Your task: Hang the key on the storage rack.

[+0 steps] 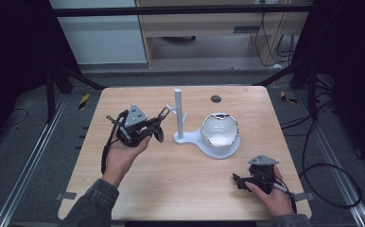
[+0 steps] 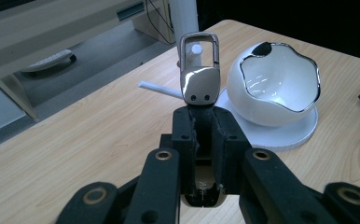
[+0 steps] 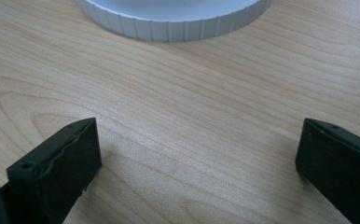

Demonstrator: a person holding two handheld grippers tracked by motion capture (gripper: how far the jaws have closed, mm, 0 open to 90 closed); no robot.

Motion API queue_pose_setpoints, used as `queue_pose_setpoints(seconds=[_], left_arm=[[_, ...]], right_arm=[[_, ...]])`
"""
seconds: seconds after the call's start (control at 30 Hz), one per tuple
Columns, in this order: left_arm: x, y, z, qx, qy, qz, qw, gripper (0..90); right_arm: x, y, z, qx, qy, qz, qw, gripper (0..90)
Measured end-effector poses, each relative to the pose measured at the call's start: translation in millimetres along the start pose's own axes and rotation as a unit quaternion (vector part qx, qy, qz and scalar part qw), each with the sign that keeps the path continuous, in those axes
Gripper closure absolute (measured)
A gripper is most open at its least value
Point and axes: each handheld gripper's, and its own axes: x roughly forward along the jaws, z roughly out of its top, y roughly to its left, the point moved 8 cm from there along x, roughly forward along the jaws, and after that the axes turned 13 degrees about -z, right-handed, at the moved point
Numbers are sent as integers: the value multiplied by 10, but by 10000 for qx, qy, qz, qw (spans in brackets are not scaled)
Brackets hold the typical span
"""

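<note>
My left gripper (image 1: 156, 128) (image 2: 201, 116) is shut on the dark strap of a silver key clasp (image 2: 199, 70) (image 1: 164, 112). The clasp's loop sticks out past the jaws. It hangs above the table just left of a white stand's post (image 1: 178, 113) (image 2: 183, 18), near one thin peg (image 2: 159, 88). A white bowl (image 1: 220, 130) (image 2: 276, 88) with a wavy silver rim sits on the stand's round base (image 3: 169, 23). My right gripper (image 1: 239, 181) (image 3: 197, 158) rests low over the wood at the front right, jaws wide apart, with nothing between them.
The wooden table (image 1: 171, 179) has a small dark round hole cover (image 1: 215, 99) near its far edge. Black frame bars and cables surround the table on the floor. Bare wood lies between the two hands.
</note>
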Motion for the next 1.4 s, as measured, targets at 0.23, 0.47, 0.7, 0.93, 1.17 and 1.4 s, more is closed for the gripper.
queue_pose_setpoints(seconds=[0.23,0.47,0.7,0.93,1.17,1.4], left_arm=[[69,36,4,-43,34,34,10000,802],[114,69,-11,-84,68,46,9999,802],[188,86,-22,-112,106,47,9999,802],[262,107,-39,-139,168,49,9997,802],[337,119,-49,-207,155,56,9996,802],[413,138,-82,-226,231,49,9995,802]], right_arm=[[0,0,1,1,-3,0,10000,4],[0,1,0,14,5,-8,10000,4],[1,0,1,3,-3,-2,10000,4],[1,0,1,2,-3,-1,10000,4],[-1,0,0,3,7,-3,10000,4],[-1,-1,0,0,5,-3,10000,4]])
